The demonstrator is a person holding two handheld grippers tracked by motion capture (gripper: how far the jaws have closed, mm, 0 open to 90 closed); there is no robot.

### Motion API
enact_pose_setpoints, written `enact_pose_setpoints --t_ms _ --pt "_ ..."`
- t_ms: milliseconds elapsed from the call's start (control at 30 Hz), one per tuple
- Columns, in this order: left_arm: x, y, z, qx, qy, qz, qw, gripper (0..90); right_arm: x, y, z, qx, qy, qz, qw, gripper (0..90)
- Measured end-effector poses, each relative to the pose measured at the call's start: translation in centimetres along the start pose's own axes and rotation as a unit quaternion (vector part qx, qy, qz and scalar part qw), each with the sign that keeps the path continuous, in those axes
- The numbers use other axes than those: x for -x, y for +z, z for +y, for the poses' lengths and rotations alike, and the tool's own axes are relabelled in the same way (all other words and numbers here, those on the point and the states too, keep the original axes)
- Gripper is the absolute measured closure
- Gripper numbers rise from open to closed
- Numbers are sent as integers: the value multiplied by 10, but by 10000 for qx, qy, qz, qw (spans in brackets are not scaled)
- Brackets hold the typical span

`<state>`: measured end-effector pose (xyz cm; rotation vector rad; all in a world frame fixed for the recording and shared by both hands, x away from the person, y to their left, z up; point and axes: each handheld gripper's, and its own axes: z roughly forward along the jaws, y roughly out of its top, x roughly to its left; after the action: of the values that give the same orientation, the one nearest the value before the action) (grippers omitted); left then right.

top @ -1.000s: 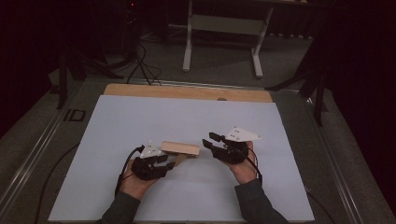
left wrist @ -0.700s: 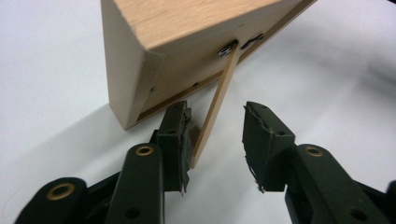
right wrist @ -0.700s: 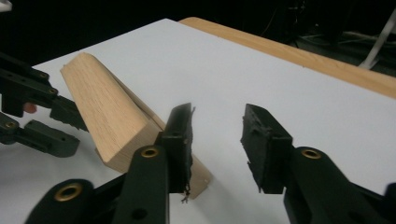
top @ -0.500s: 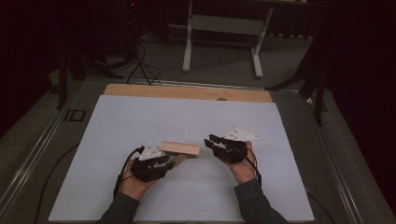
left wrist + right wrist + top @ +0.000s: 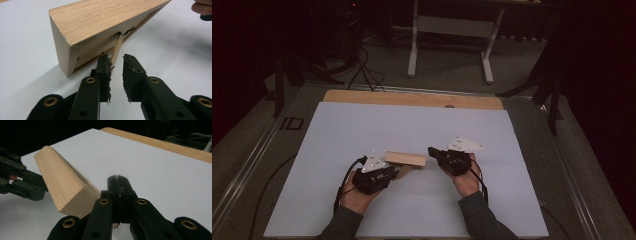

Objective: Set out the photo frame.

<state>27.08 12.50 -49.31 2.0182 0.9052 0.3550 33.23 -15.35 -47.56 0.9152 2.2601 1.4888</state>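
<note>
My left tool [image 5: 116, 62] has been closing around the thin fold-out leg [image 5: 116, 50] of the wooden frame [image 5: 405, 159], not yet pinching it. The frame stretches lengthwise away toward my right tool [image 5: 435, 152], which sits fully shut and empty beside its far end.

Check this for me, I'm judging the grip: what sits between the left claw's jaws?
A thin wooden strut hinged to the wooden frame, lying against one jaw of the left claw, in the left gripper view.

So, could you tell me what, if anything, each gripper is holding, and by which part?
Neither holds anything. The left gripper has been closing around the wooden frame's thin stand strip, a gap remaining. The right gripper has closed empty beside the frame's end.
</note>
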Motion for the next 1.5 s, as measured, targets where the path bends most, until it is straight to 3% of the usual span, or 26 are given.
enact_pose_setpoints --t_ms 333,433,800,1033,1500 --pt "1 2 2 -35 62 214 9997 884 -5 7 1 -20 -2 170 9999 893" --pt "0 2 2 -15 -5 277 9996 891 -6 8 3 14 -3 191 9998 892" --pt "-3 5 5 6 -81 320 9995 894 -7 11 4 40 8 299 9995 890" --pt "-5 7 8 19 -121 327 9994 894 -9 6 9 202 -55 383 9990 888" --pt "-9 14 11 18 -252 281 9993 895 -11 5 8 154 -98 433 9989 889"
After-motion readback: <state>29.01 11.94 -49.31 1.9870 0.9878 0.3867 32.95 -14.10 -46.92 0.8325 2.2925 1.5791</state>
